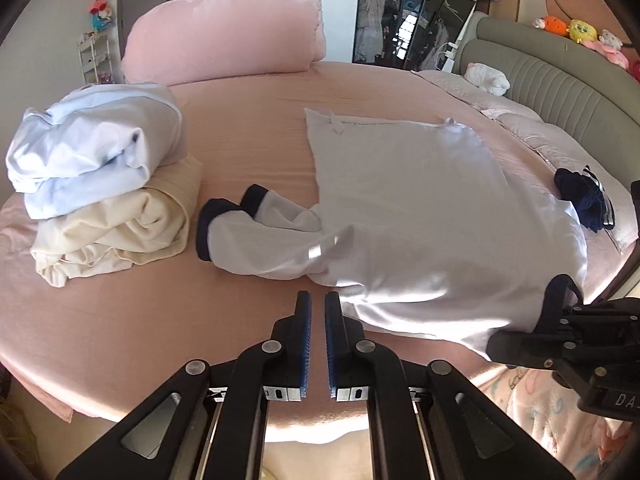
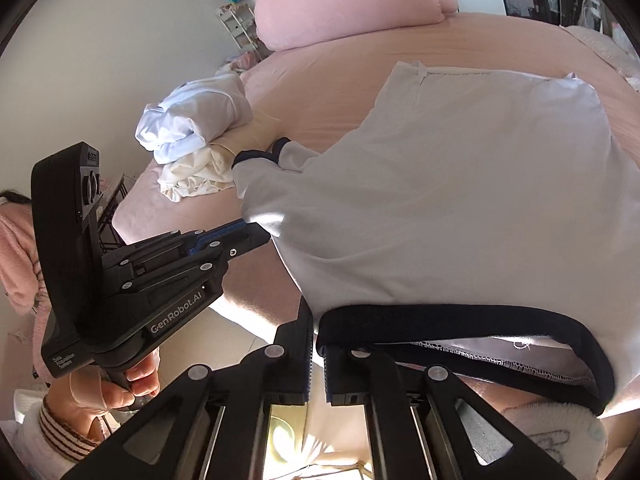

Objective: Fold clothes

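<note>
A white shirt [image 1: 420, 208] with navy trim lies spread on the pink bed [image 1: 120, 320], and its navy-cuffed sleeve [image 1: 248, 232] is bunched to the left. My left gripper [image 1: 317, 300] is shut, with only a thin slit between the pads. Its tips sit at the shirt's near shoulder edge, and no cloth shows between them. In the right wrist view the left gripper [image 2: 256, 232] touches that same edge. My right gripper [image 2: 318, 332] is shut on the end of the navy collar [image 2: 460, 320], which stands up in a loop and hides one fingertip.
Pale blue and cream folded clothes [image 1: 100, 176] are piled at the left. A rolled pink duvet [image 1: 224, 36] lies at the back, and a dark blue garment [image 1: 580, 196] sits by the grey headboard [image 1: 560, 92]. A person's hand [image 2: 120, 388] holds the left gripper's handle.
</note>
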`<state>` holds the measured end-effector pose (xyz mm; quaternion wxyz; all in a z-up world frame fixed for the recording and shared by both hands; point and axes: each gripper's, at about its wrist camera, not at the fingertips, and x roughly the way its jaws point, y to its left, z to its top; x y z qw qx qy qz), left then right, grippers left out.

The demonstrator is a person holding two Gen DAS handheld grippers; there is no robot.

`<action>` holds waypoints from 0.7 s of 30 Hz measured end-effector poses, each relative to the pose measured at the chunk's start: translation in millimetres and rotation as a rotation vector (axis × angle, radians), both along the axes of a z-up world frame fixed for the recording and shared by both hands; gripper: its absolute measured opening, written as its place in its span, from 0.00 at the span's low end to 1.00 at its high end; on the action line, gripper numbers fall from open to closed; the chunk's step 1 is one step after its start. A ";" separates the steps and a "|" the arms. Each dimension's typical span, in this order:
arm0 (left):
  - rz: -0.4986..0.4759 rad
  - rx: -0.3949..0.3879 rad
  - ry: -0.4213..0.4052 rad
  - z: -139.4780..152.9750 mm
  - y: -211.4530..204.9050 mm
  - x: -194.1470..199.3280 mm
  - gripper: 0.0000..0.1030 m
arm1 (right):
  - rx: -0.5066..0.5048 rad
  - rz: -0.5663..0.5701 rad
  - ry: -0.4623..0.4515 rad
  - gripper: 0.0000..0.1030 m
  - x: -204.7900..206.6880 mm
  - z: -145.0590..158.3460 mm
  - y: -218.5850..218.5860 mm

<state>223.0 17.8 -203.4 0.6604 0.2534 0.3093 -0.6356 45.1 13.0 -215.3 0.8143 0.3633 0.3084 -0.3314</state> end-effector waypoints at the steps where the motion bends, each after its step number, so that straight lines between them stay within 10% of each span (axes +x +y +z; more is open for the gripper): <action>1: 0.015 0.004 0.029 2.0 1.0 10.4 0.05 | 0.005 0.003 -0.014 0.02 -2.4 1.3 0.1; 10: -0.030 0.046 0.341 7.6 16.3 37.3 0.08 | 0.074 0.015 -0.018 0.02 -11.2 -4.9 -2.8; 13: -0.018 0.092 0.452 0.8 10.3 33.1 0.32 | 0.093 0.028 0.012 0.03 -8.3 -10.3 -0.3; 15: -0.021 0.102 0.466 0.2 7.8 26.3 0.65 | 0.117 0.038 0.037 0.03 -6.7 -18.3 2.7; 21: -0.030 0.146 0.481 -3.1 -4.0 10.4 0.66 | 0.157 0.051 0.061 0.06 -8.8 -33.3 7.2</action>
